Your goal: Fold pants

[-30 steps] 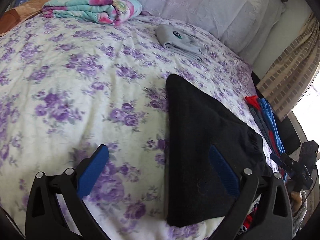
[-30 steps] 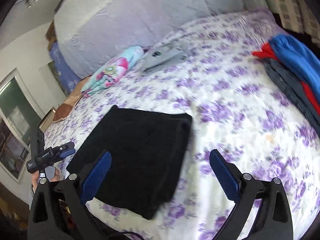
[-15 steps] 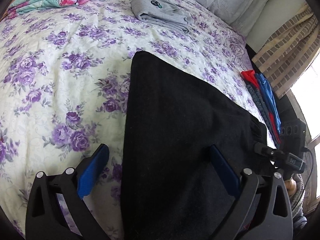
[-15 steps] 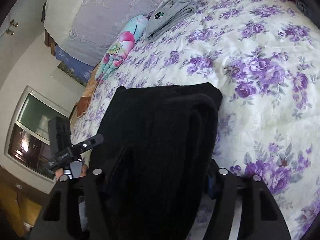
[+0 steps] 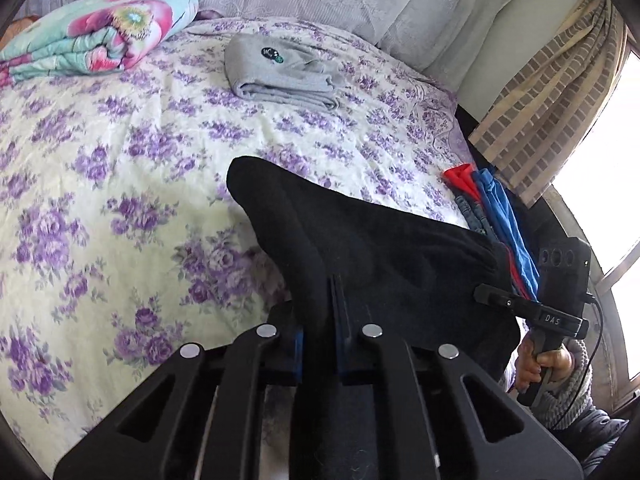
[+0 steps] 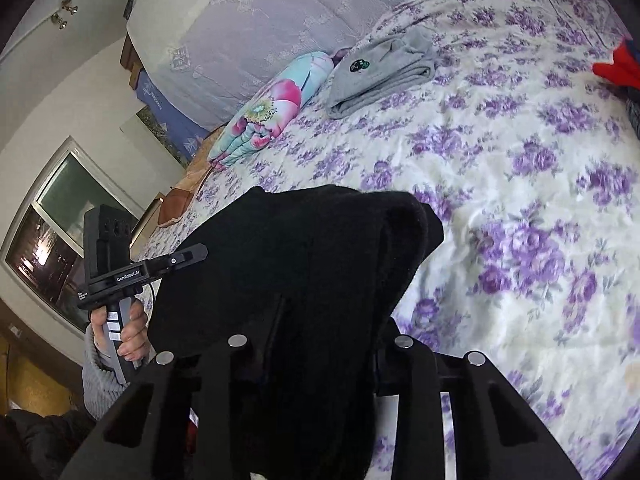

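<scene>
Your black pants [image 5: 380, 248] are a thick, fuzzy bundle, already folded over at least once, and they're bunched up off the flowery bedspread [image 5: 120, 168] at the near edge of the bed. One end hangs from each of your grippers.

The left gripper [image 5: 318, 344] has its blue pads pinched nearly together on a thin edge of the fabric. The right gripper [image 6: 320, 344] has just been closing too, and it's clamped on a fatter wad of the pants, so its jaws sit wider apart.

Count-wise: one pair of black pants, two grippers, one folded gray garment [image 5: 280, 72] further up the bed, one rolled floral blanket [image 5: 100, 36] near the headboard, and one pile of red and blue clothes [image 5: 488, 208] at the bed's edge.

A second ago both grippers were wide open with the pants lying flat on the bedspread. Now both have grabbed on and the fabric's lifted and crumpled.
</scene>
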`<state>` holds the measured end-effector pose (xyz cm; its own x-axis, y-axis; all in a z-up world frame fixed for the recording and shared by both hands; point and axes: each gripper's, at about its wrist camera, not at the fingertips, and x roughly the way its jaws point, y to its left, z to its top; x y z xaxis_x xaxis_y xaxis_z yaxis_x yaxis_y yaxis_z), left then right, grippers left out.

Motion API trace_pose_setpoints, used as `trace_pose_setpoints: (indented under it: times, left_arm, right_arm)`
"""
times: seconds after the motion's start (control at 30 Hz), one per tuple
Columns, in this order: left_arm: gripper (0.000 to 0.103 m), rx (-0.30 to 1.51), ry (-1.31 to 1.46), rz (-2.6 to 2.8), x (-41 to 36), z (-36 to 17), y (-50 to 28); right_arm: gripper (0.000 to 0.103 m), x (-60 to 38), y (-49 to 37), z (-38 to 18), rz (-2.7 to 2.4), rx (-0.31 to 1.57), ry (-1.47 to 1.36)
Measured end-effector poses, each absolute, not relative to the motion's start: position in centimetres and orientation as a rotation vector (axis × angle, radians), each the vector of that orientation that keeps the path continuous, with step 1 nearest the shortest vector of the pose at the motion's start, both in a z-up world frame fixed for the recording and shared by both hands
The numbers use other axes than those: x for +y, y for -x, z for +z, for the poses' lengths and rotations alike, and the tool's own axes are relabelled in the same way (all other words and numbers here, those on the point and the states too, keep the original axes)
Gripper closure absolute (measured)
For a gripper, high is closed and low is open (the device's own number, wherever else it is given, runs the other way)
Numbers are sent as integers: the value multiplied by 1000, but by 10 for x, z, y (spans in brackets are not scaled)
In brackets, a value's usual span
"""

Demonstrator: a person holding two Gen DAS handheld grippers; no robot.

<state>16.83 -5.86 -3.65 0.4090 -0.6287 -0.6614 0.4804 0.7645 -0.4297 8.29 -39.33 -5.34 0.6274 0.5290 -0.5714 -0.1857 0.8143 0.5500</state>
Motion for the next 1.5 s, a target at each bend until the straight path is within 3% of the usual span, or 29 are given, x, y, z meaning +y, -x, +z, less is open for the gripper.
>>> trace_pose_setpoints:
  times: [0.2, 0.47, 0.6, 0.73, 0.77, 0.87, 0.9, 0.97, 1.07, 1.17, 1.33, 1.5]
  left_arm:
    - [94, 840, 132, -664, -90, 13, -234]
    - [94, 708, 80, -502, -137, 76, -384]
    - [94, 675, 52, -391, -163, 65, -466]
    - [94, 698, -17, -237, -190, 6, -542]
    - [91, 726, -20, -195, -191, -13, -555]
    - [69, 716, 47, -158, -178, -43, -566]
    - [49, 696, 53, -130, -172, -43, -562]
    - [31, 662, 51, -109, -162, -37, -557]
    - [32, 649, 135, -131, -141, -20, -546]
    - [33, 620, 225, -178, -129, -4, -528]
    - [30, 812, 9, -249, -189, -41, -535]
    - [32, 782, 70, -222, -185, -28, -506]
  right_arm:
    - [71, -416, -157, -5, 389, 727, -431]
    - [71, -434, -339, 63, 265, 607, -344]
    - [72, -420, -431, 48, 156, 538, -235]
    - [72, -423, -511, -14, 33, 556, -223]
    - [62, -419, -520, -29, -1, 545, -154]
    - [33, -435, -517, -42, 10, 492, -208]
    - [29, -443, -513, -39, 27, 483, -241]
    - [29, -447, -501, -28, 3, 442, -229]
    - [29, -441, -467, -5, -48, 306, -196]
    - [40, -421, -441, 10, -42, 192, -94]
    - [46, -411, -502, -39, 16, 558, -112]
    - [47, -423, -454, -2, 44, 470, -221]
